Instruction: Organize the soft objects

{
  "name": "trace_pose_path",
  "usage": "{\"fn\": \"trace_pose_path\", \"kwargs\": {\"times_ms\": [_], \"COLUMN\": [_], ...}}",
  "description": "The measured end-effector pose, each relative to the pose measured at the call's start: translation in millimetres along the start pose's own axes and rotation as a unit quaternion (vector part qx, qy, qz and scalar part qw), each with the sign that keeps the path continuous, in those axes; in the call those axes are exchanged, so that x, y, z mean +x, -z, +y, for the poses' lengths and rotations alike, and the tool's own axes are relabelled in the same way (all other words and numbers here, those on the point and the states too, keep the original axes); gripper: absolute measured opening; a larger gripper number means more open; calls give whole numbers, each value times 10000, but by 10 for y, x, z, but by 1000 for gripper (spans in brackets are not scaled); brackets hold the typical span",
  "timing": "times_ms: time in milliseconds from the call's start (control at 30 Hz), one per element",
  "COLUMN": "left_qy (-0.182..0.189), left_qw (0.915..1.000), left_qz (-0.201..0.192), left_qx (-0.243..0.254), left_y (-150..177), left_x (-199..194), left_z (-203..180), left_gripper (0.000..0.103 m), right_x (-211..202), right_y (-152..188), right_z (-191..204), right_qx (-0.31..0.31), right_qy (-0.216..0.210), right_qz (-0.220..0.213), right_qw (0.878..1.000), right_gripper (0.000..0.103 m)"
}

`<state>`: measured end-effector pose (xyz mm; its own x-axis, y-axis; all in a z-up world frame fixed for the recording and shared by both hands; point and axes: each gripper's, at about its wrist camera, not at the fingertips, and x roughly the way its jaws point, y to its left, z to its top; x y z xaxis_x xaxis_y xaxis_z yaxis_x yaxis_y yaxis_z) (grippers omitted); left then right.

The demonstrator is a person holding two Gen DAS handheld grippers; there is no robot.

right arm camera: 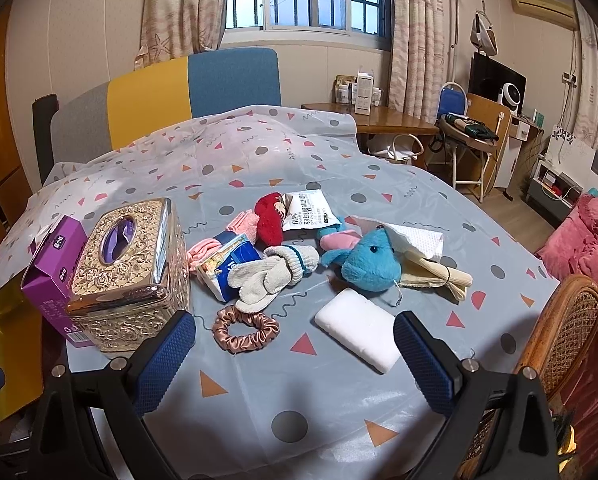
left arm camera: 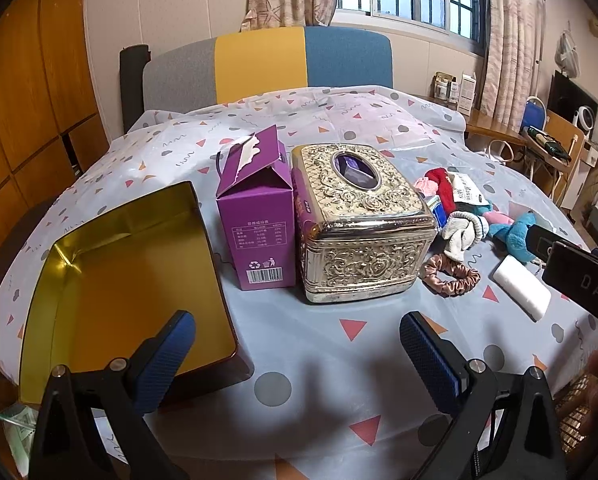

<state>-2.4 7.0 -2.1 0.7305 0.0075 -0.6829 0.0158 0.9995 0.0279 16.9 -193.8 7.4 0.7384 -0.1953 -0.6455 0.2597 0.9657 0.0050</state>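
Right wrist view: soft pile (right arm camera: 299, 248) mid-frame, unsorted. Gold tin (left arm camera: 131, 280) empty, lower left. Both grippers' fingers (right arm camera: 423, 364) (left arm camera: 167, 352) open, holding nothing. Nothing sorted yet.

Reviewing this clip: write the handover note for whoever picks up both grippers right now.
Left gripper: open, empty, hovering before the gold tin and ornate tissue box.
Right gripper: open, empty, above the scrunchie and white sponge.
Soft things lie loose on the tablecloth right of the tissue box: glove, blue plush, red item, pink cloth.
Done: nothing sorted; the tin is empty.
Left: pick up each soft item; the tin looks the likely container.
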Motion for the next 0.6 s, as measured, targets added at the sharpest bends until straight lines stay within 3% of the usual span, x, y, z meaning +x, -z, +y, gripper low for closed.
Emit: {"fn": "trace_pose_path", "kwargs": {"times_ms": [600], "left_qy": [11], "left_qw": [10000], "left_qz": [-3], "left_qx": [72], "left_y": [16], "left_x": [-26], "left_z": [-54], "left_gripper": [103], "right_x": [-50], "right_y": [-12], "right_z": [-114], "right_qx": [71], "right_qy": [47], "right_qz": [-59], "right_qw": [9999], "right_gripper": [101]}}
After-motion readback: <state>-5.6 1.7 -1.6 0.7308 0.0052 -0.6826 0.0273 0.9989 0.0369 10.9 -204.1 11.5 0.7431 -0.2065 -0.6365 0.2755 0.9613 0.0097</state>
